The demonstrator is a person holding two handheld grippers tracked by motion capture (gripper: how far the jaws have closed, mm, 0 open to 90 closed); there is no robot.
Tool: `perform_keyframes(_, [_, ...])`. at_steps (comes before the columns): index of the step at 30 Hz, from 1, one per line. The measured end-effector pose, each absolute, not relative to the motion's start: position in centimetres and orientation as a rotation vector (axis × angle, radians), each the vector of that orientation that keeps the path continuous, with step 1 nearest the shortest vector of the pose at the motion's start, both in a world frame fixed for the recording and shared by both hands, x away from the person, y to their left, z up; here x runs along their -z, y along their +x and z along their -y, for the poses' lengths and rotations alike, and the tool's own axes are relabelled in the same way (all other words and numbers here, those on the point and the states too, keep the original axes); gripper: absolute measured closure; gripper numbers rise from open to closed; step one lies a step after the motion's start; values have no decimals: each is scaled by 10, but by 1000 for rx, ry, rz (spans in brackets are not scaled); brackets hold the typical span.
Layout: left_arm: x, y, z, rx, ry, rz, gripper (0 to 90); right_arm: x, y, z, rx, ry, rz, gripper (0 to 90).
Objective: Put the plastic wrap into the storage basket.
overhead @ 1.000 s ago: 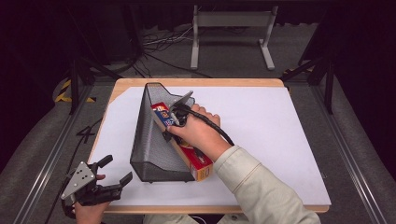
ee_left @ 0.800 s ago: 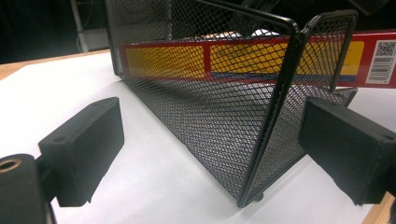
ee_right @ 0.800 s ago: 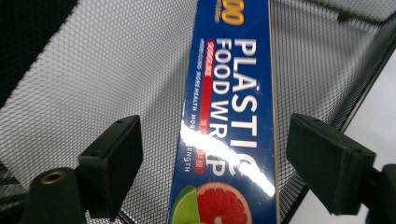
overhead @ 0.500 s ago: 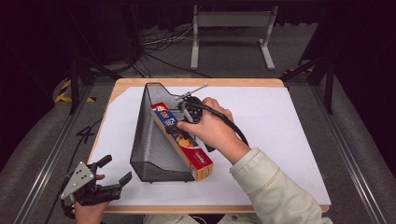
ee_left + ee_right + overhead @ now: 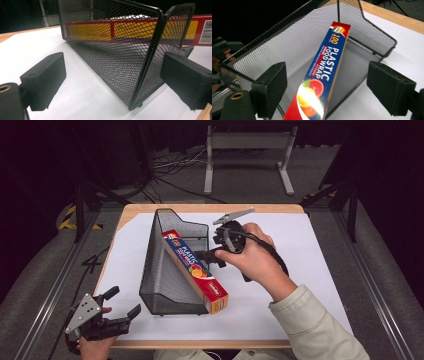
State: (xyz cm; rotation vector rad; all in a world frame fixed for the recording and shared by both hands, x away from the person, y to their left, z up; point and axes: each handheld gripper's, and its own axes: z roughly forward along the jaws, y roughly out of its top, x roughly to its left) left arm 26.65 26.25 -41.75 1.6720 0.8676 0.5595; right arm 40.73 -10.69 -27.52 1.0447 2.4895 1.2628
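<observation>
**Light carton, easy to crush**

Our right gripper (image 5: 207, 256) hangs released over the plastic wrap box (image 5: 195, 270), which leans in the mesh file holder (image 5: 165, 285), its near end jutting towards 5 o'clock. We judge it light, stiff, slick; grip mid-length across the narrow faces. Our left gripper (image 5: 125, 312) waits unclenched at 7 o'clock.

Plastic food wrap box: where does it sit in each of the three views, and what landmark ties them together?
High view: the plastic food wrap box lies diagonally at centre, far end inside the mesh basket, near end sticking out.
Left gripper view: its red and yellow side runs across the top, seen through the mesh.
Right gripper view: its blue printed face runs from bottom centre up, between the open jaws.
Shared landmark: the mesh basket.
</observation>
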Motion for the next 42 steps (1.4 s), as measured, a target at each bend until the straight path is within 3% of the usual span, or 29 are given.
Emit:
perform_keyframes(7, [418, 266, -264, -562, 1669, -873, 74, 265, 395, 154, -1333, 1042, -2412, 174])
perform_keyframes(21, [417, 264, -262, -568, 1672, -875, 74, 285, 364, 246, -1379, 979, -2286, 175])
perform_keyframes(28, [417, 264, -263, -569, 1671, -883, 74, 311, 348, 296, -1359, 996, -2208, 175])
perform_keyframes(31, [417, 264, -261, -575, 1676, -883, 74, 338, 342, 320, -1380, 1064, -2154, 175])
perform_keyframes(42, [417, 264, -262, -571, 1678, -878, 74, 403, 329, 340, -1375, 1129, -2032, 182])
